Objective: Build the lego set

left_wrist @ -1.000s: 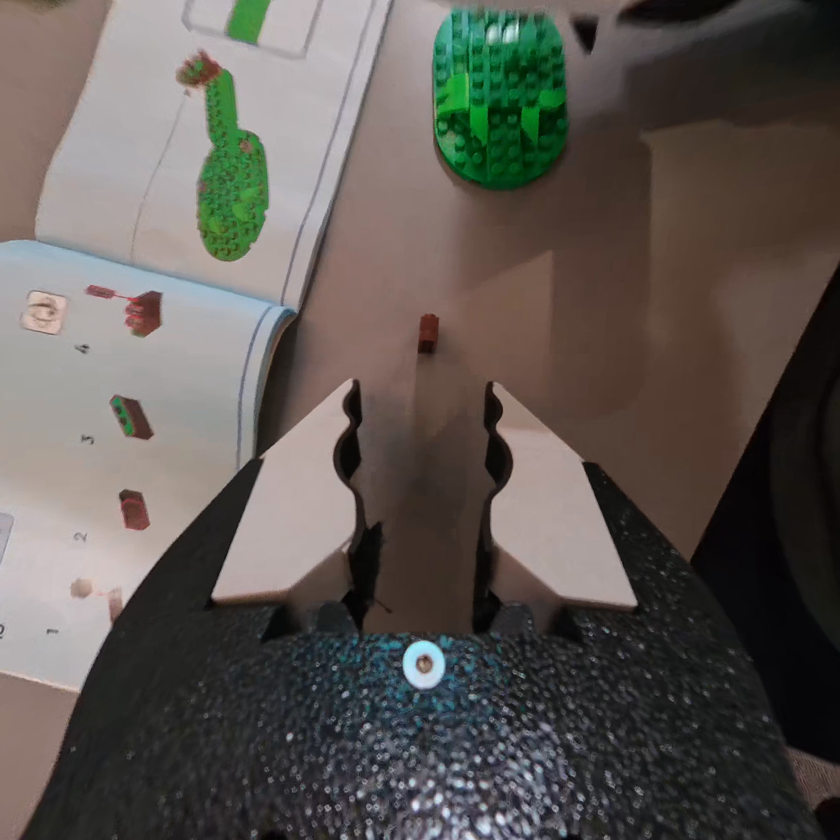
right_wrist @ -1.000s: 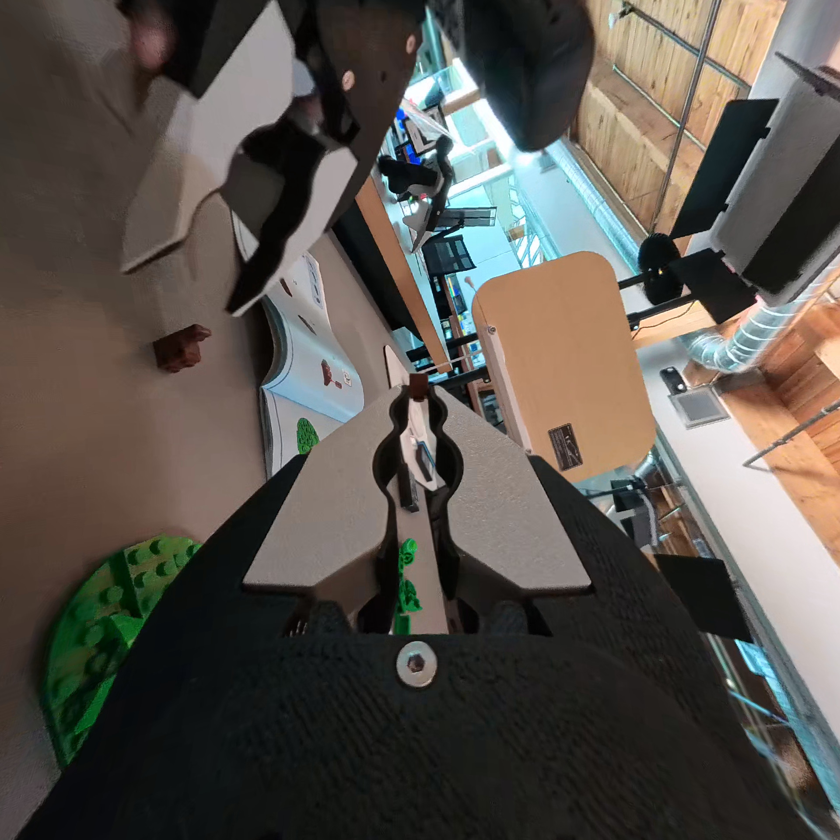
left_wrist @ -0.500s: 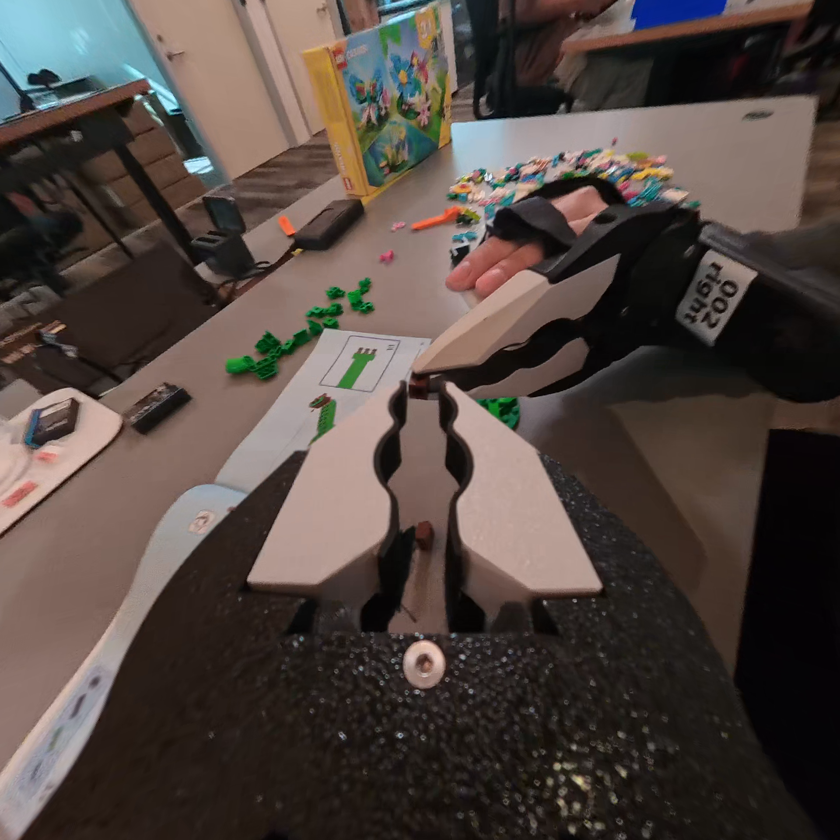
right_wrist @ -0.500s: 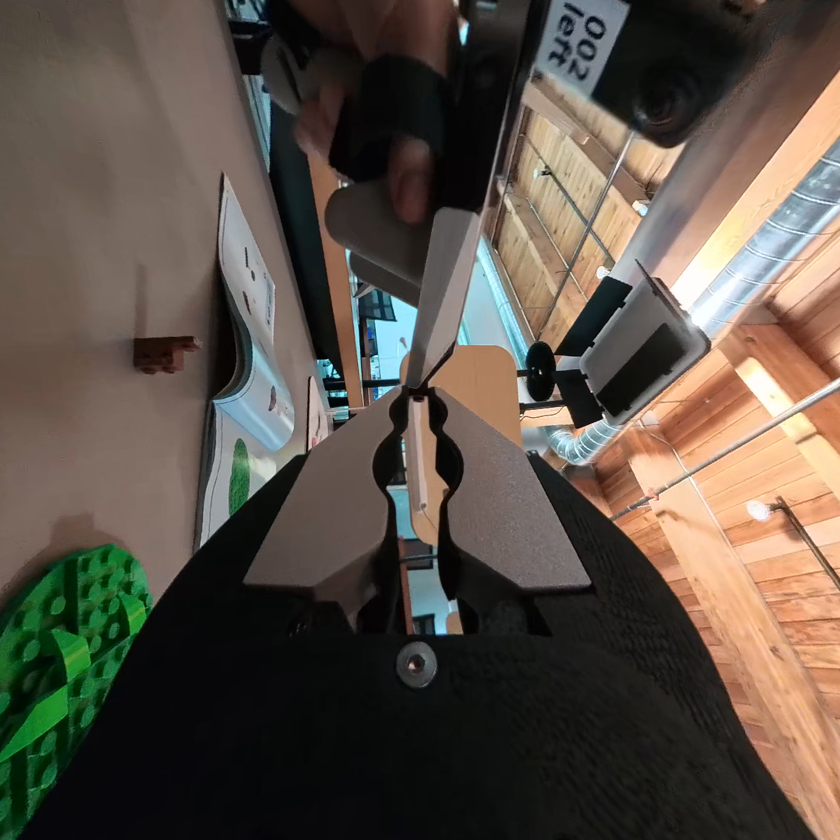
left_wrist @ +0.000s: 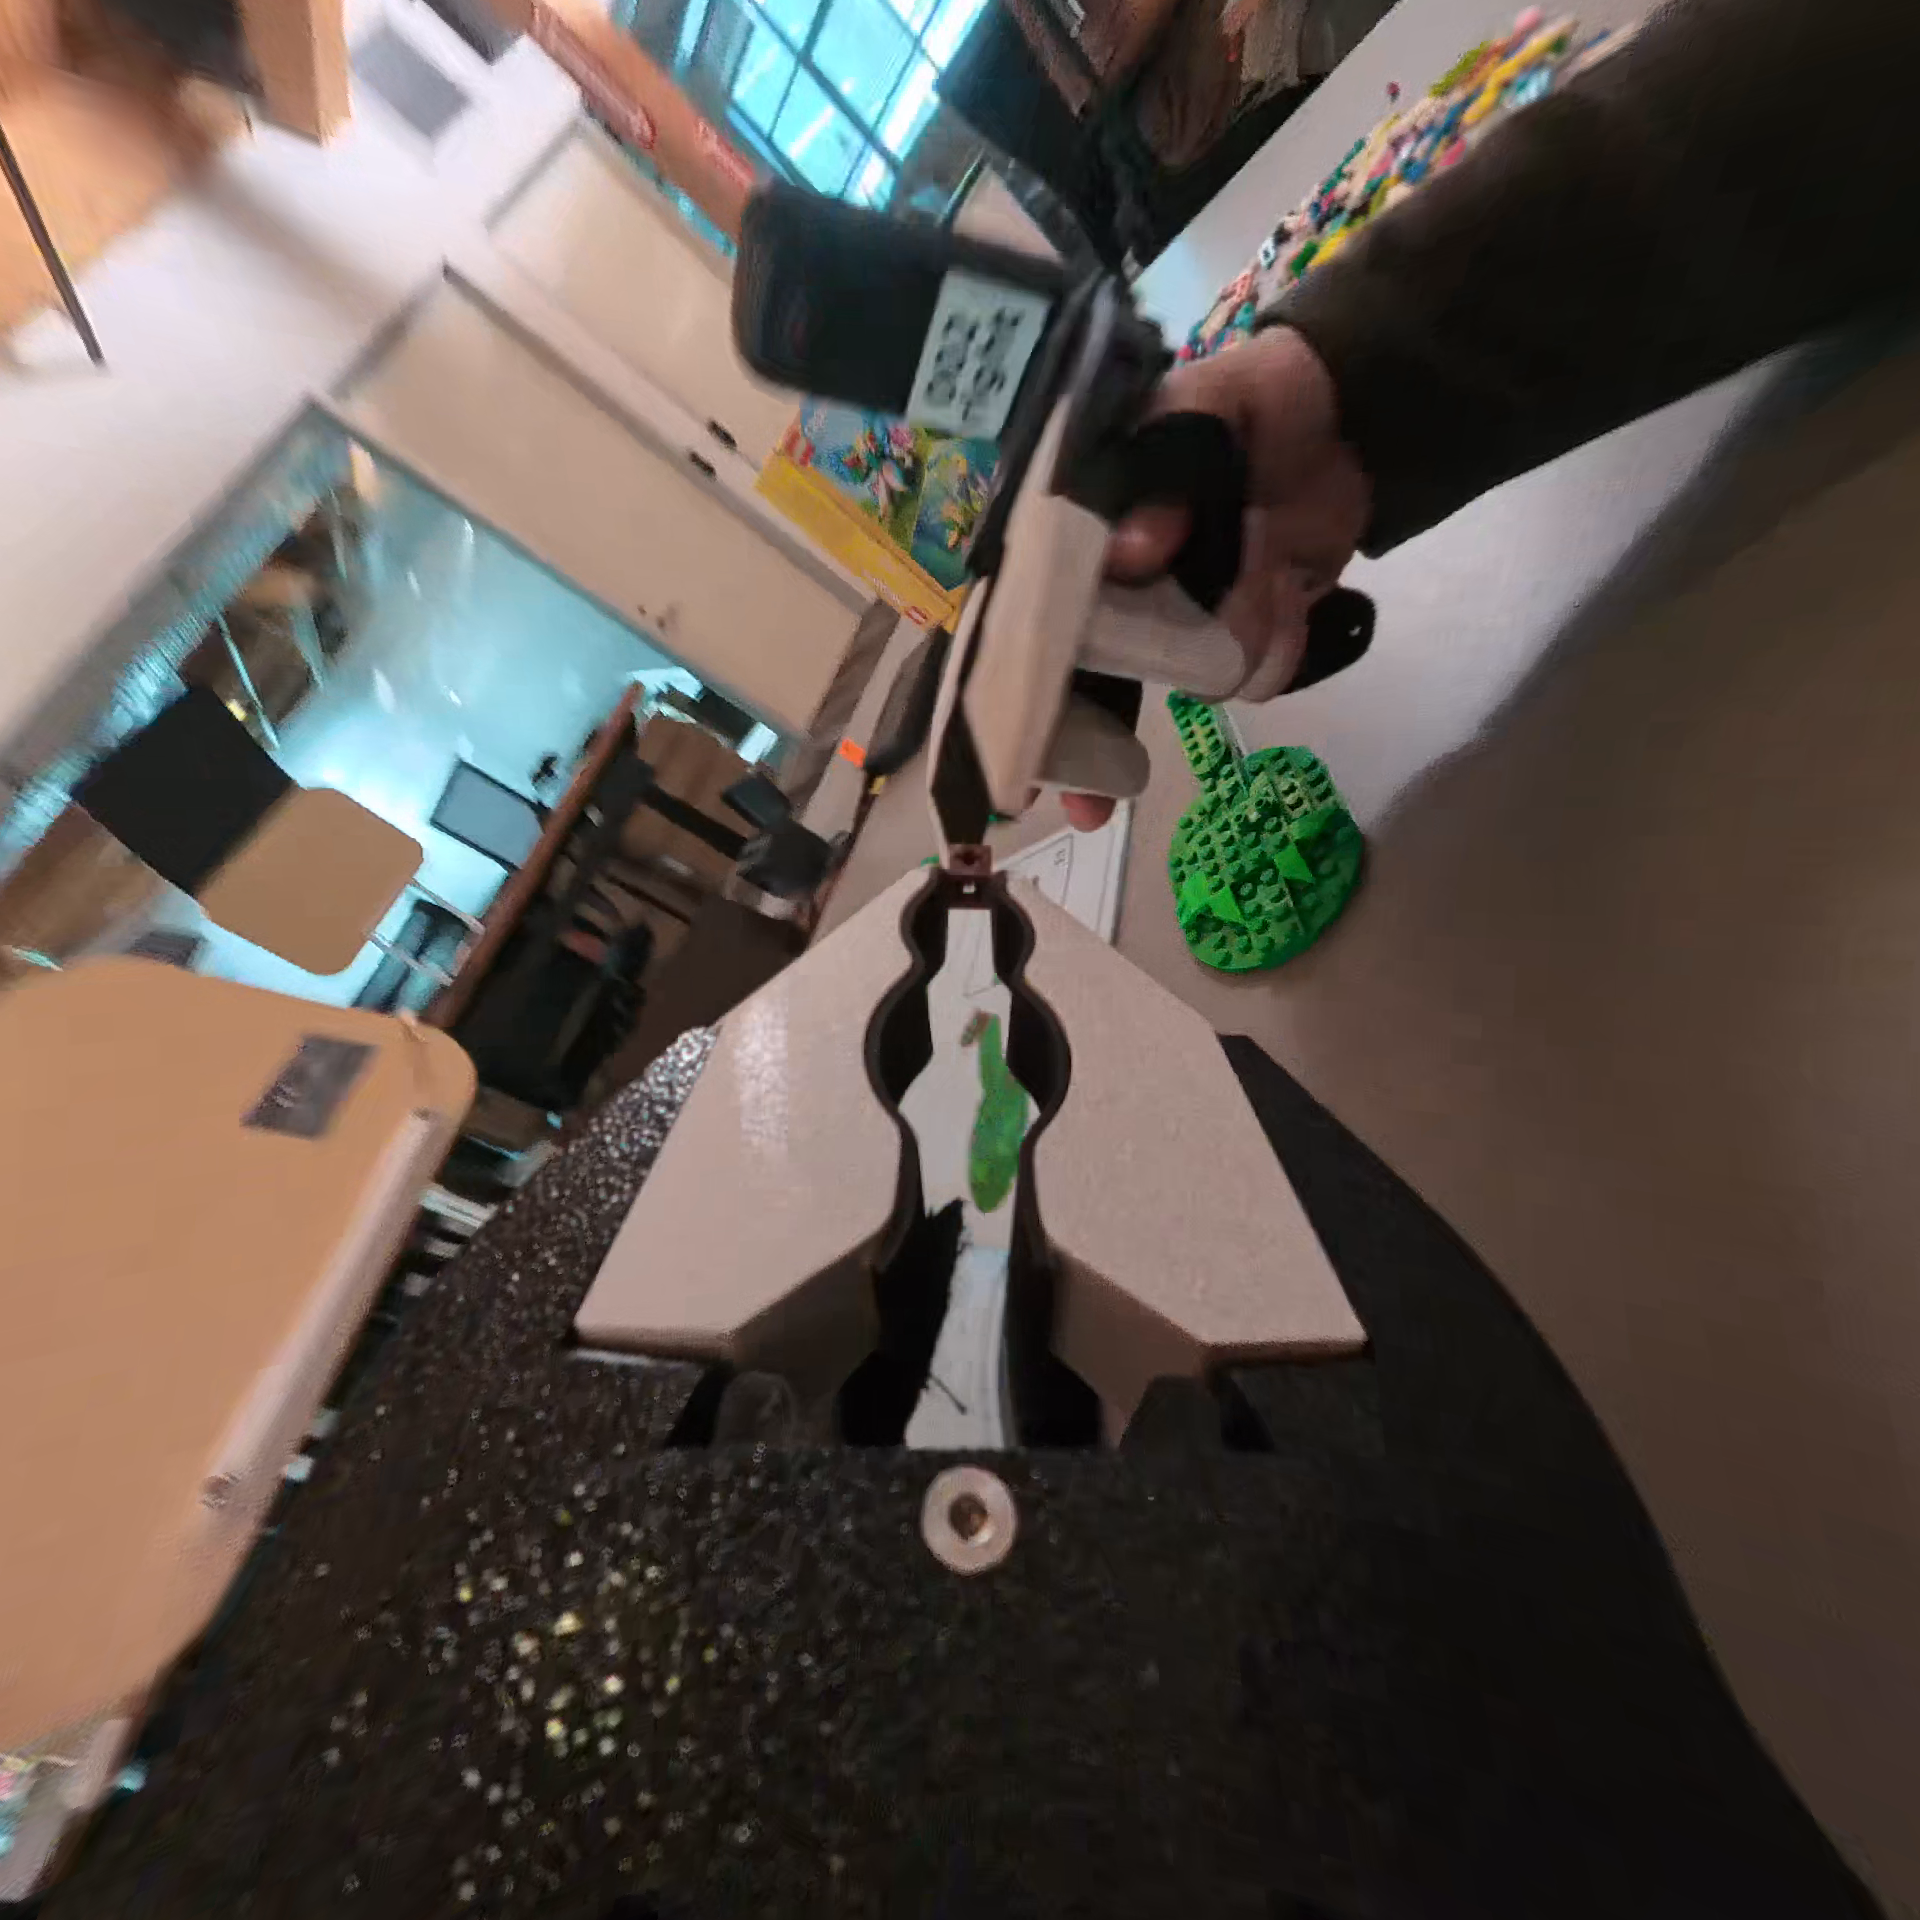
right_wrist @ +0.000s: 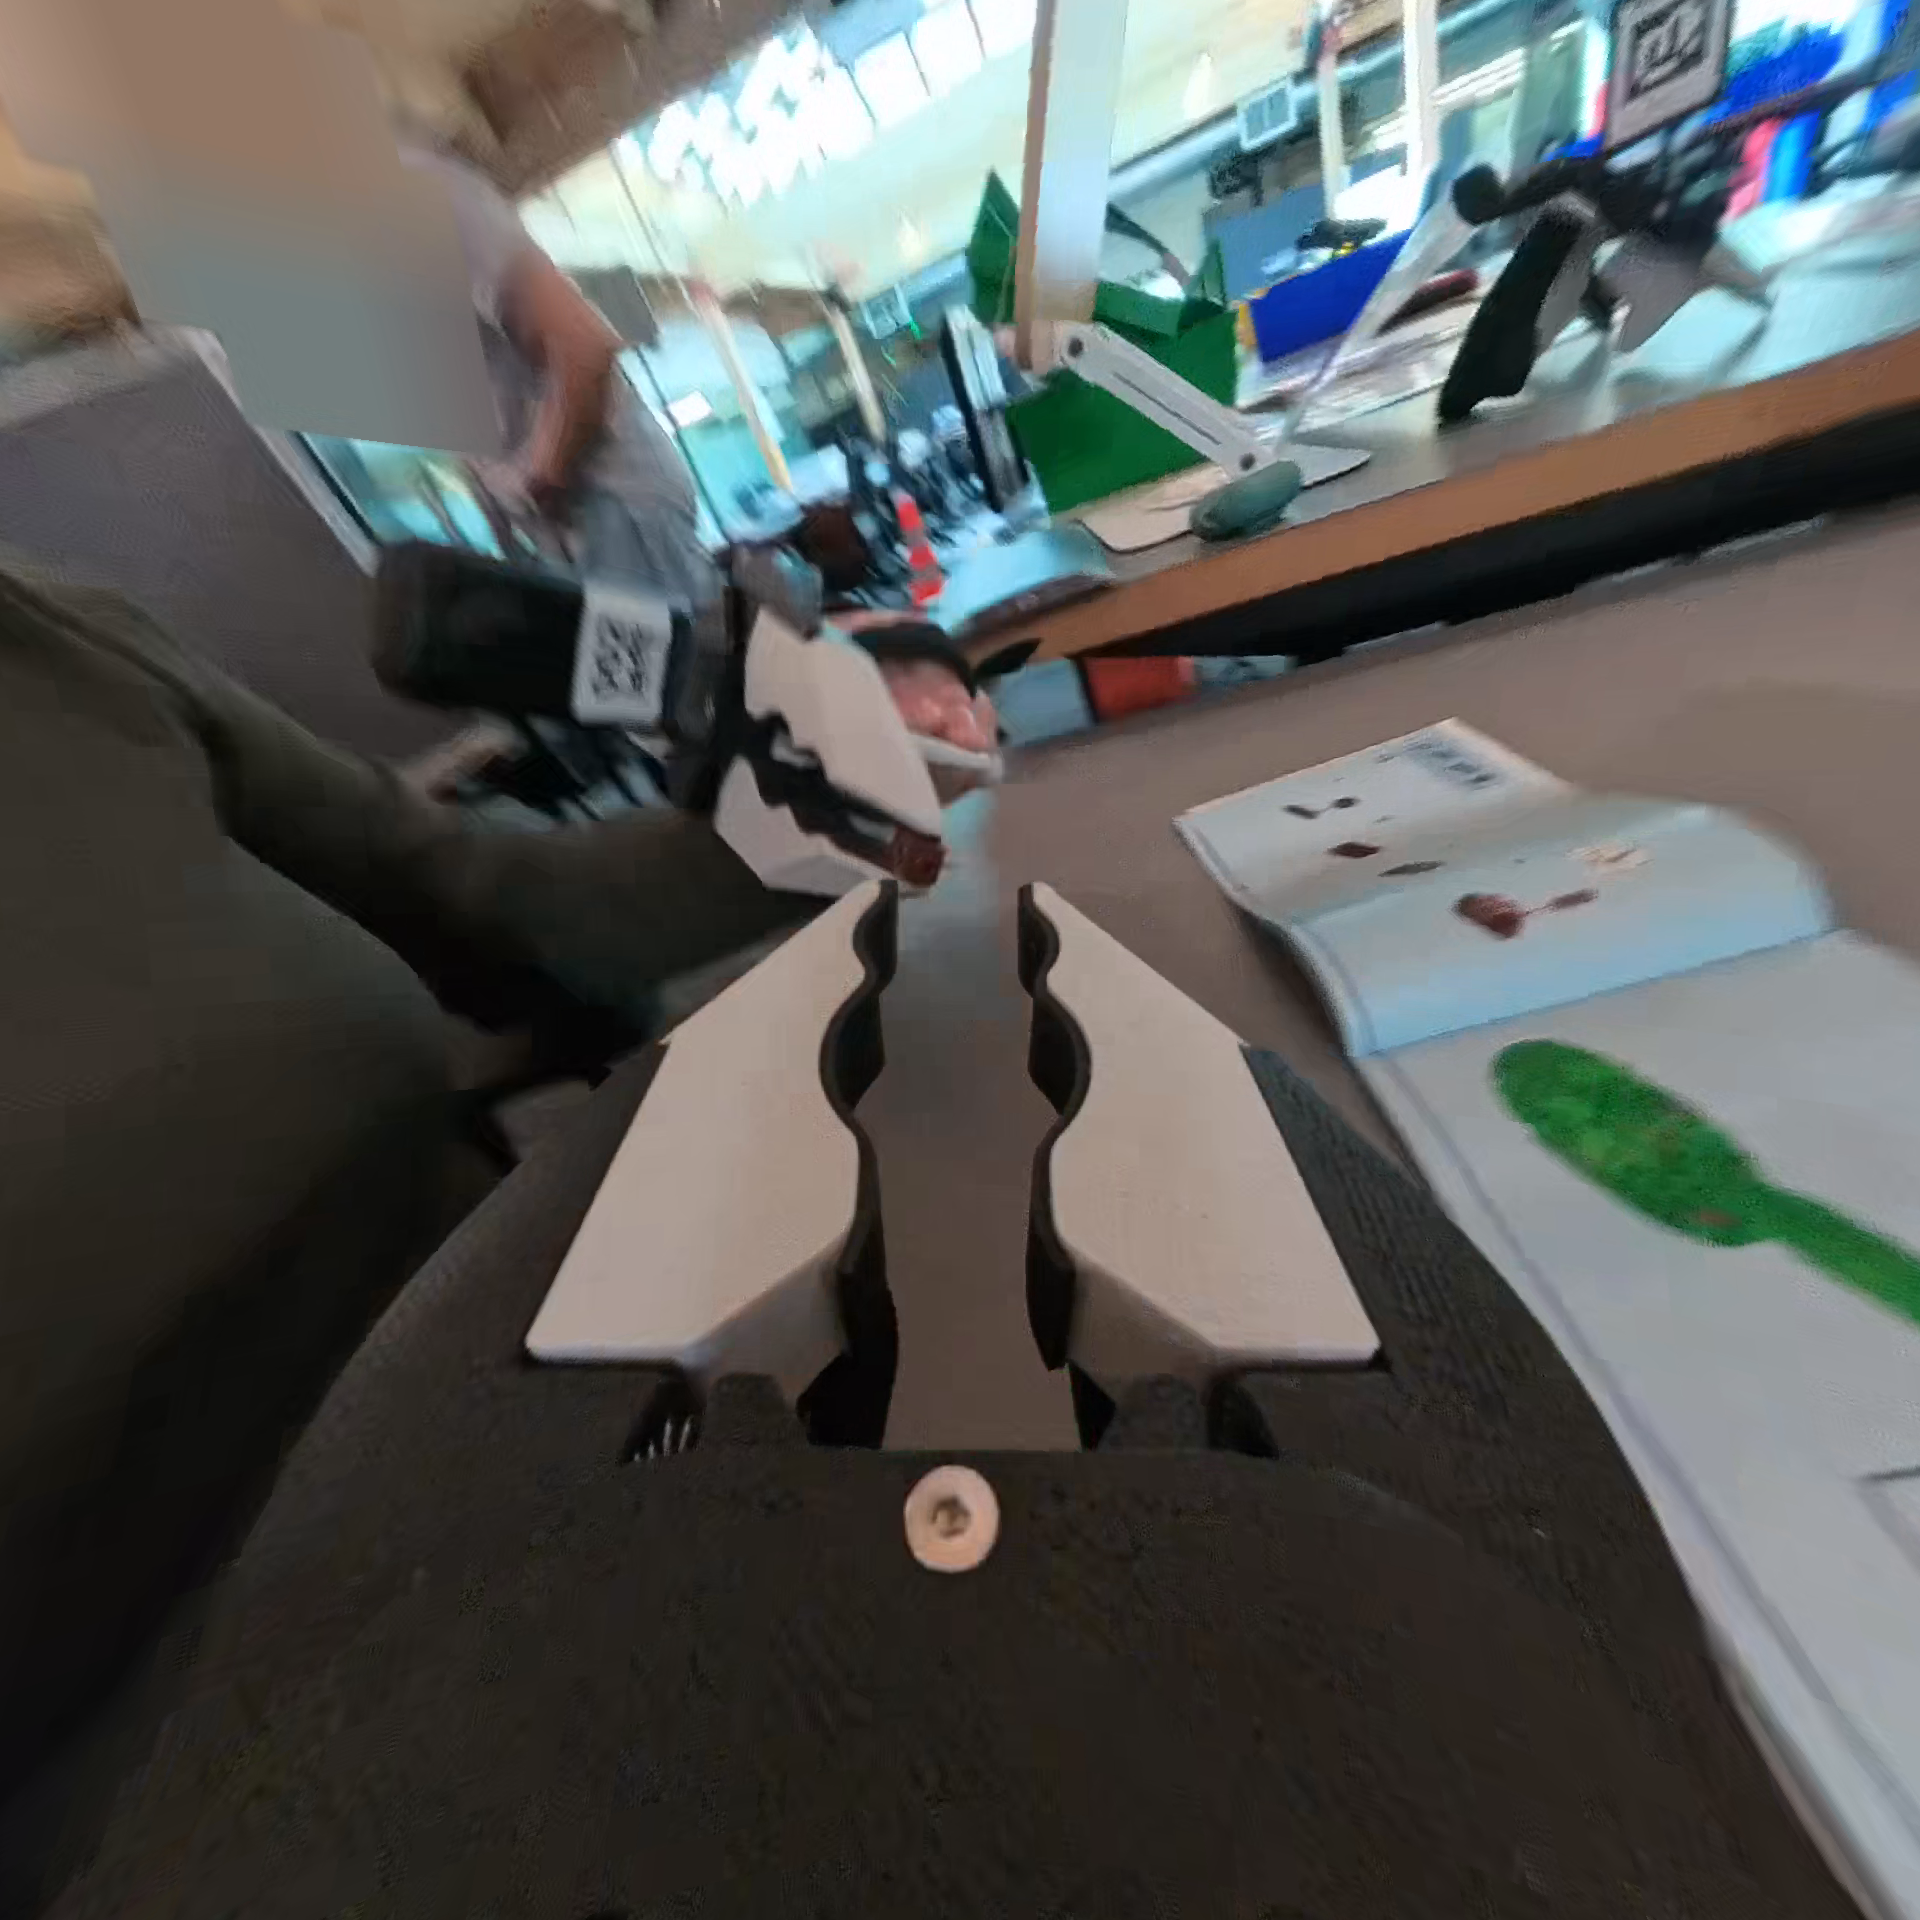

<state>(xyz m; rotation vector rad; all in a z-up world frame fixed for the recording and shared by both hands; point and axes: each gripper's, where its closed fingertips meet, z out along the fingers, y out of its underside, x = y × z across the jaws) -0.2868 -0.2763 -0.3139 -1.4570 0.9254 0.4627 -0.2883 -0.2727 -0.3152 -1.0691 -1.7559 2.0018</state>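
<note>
My left gripper (left_wrist: 966, 896) is shut on a small brown brick (left_wrist: 968, 873) and holds it in the air above the table. The right gripper (left_wrist: 958, 821) shows edge-on just beyond it, its tips right at the brick. In the right wrist view, my right gripper (right_wrist: 956, 894) is open and empty, and the left gripper's tip with the brown brick (right_wrist: 916, 854) sits just left of its fingertips. The green cactus build (left_wrist: 1262, 862) lies on the table (left_wrist: 1610, 935) to the right. The open instruction booklet (right_wrist: 1558, 935) lies beside my right gripper.
A yellow set box (left_wrist: 883, 499) stands at the far end of the table. A pile of loose coloured bricks (left_wrist: 1351, 197) lies behind the person's sleeve (left_wrist: 1610, 239). A tan chair back (left_wrist: 208, 1247) is off the table's left side. A person stands behind in the right wrist view.
My left gripper rose from over the table, met the right gripper and shut on the small brown brick it held. The right gripper has opened. Both views have swung round.
</note>
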